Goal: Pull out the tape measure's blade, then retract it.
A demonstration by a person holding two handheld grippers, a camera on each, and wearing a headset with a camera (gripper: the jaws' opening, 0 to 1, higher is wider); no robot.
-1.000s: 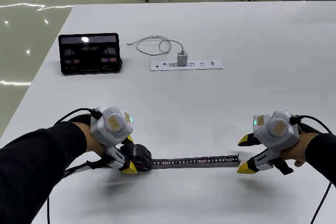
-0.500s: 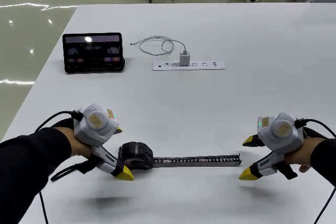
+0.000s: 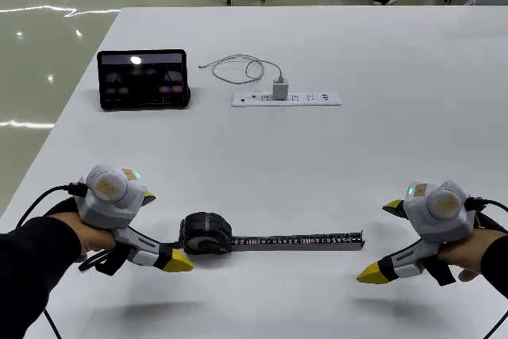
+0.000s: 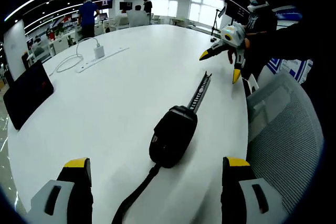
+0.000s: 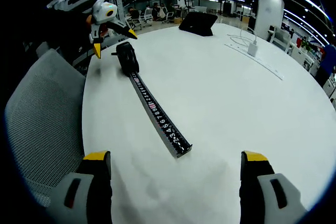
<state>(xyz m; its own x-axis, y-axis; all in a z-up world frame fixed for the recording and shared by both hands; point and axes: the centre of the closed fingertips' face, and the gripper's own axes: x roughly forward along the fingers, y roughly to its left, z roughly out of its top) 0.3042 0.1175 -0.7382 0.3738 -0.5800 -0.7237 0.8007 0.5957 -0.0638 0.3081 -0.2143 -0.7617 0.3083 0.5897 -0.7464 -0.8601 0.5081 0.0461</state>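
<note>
The tape measure (image 3: 205, 233) lies on the white bench (image 3: 317, 156) near its front edge, between the two grippers. Its blade (image 3: 298, 240) is extended, flat on the bench, with the end pointing at the right gripper (image 3: 382, 240). That gripper has its jaws apart and holds nothing — the blade's end is near it, not touching. The left gripper (image 3: 161, 228) sits just beside the black case, jaws also apart, clear of it. A tablet (image 3: 144, 79) and a power strip (image 3: 286, 98) lie farther back.
</note>
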